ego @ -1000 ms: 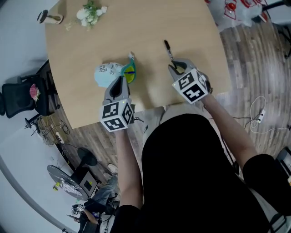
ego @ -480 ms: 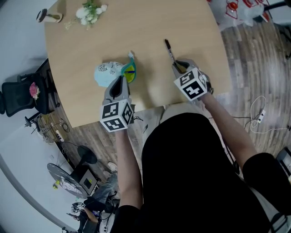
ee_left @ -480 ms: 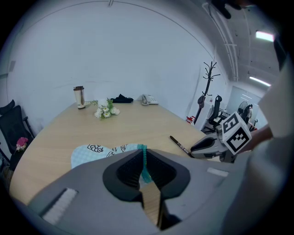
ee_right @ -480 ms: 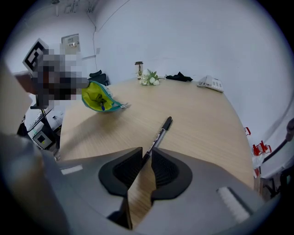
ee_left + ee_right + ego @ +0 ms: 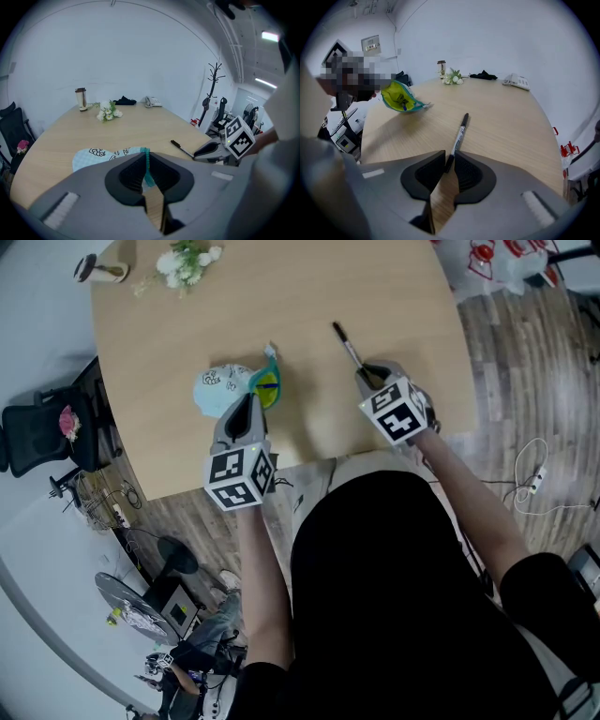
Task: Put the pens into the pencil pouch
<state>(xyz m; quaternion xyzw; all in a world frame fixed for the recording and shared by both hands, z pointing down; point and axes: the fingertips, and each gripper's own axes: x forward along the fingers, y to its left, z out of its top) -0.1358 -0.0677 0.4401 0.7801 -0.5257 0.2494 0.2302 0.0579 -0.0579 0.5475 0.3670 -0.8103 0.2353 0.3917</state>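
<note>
Gripping the teal zip edge of the pencil pouch (image 5: 223, 390), the left gripper (image 5: 251, 402) has its fingers (image 5: 129, 176) almost together, pinched on that strip. The pouch's pale blue printed body lies on the tabletop (image 5: 281, 292) just ahead and left of them, with its yellow-green mouth lifted open beside them. The right gripper (image 5: 367, 374) has its fingers closed partway on the near end of a black marker pen (image 5: 345, 345). The pen's barrel juts straight ahead of them, low over the tabletop; whether its far tip touches the wood is unclear. It is outside the pouch, well apart from the mouth.
</note>
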